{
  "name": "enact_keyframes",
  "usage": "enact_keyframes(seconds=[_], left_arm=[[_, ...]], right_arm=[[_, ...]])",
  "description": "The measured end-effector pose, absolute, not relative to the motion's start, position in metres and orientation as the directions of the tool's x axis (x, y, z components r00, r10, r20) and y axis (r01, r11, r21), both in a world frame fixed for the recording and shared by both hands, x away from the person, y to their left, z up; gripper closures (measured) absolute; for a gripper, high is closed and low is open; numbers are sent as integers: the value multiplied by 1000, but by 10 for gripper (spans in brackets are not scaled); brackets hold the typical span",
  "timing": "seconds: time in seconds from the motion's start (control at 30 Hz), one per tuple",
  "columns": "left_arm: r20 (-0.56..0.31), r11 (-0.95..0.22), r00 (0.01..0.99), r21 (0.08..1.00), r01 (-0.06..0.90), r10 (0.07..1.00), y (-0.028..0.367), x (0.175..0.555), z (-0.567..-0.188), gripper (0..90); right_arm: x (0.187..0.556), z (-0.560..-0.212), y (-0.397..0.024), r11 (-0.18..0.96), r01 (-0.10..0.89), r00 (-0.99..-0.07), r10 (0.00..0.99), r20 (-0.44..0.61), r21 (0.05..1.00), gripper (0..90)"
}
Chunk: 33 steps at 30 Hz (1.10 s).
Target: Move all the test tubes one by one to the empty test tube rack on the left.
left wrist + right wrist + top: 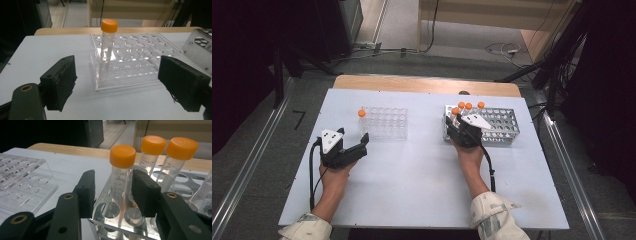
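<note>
Right now my right gripper (113, 192) straddles an orange-capped tube (121, 173) standing at the near left corner of the metal rack (140, 230), jaws narrowed but one pad apart from it. My left gripper (117, 82) rests wide before the clear rack (130, 50).

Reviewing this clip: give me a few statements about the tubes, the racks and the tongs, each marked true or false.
1. The clear rack holds one orange-capped tube. True.
2. The left tongs grip that tube. False: they stand open, short of the rack.
3. The right tongs straddle a tube in the metal rack. True.
4. The metal rack holds no tubes. False: several orange-capped tubes stand in it.
</note>
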<state>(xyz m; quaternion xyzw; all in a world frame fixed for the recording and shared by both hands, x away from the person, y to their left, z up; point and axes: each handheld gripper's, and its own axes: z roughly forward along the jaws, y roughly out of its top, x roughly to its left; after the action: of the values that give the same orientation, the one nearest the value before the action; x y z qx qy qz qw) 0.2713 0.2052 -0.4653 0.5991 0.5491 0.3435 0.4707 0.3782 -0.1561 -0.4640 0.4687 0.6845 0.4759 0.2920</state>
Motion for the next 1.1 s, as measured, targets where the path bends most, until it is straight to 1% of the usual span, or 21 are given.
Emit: enact_keyframes(seconds=[0.23, 0.57, 0.6, 0.7, 1.1], left_arm=[[-104, 45, 163, 942, 334, 981, 205, 271, -466, 158], [-100, 37, 170, 941, 338, 980, 202, 271, -467, 164], [-101, 38, 171, 941, 337, 980, 202, 271, -466, 166], [-100, 36, 173, 940, 339, 980, 202, 271, -467, 166], [-99, 32, 179, 939, 343, 979, 200, 271, -467, 173]], right_arm=[[383, -470, -155, 111, 364, -381, 924, 39, 925, 606], [385, -472, -153, 123, 358, -387, 922, 27, 926, 655], [385, -472, -153, 126, 355, -385, 923, 22, 926, 678], [385, -472, -153, 126, 355, -380, 925, 20, 926, 712], [380, -462, -157, 106, 318, -375, 927, 22, 942, 716]])
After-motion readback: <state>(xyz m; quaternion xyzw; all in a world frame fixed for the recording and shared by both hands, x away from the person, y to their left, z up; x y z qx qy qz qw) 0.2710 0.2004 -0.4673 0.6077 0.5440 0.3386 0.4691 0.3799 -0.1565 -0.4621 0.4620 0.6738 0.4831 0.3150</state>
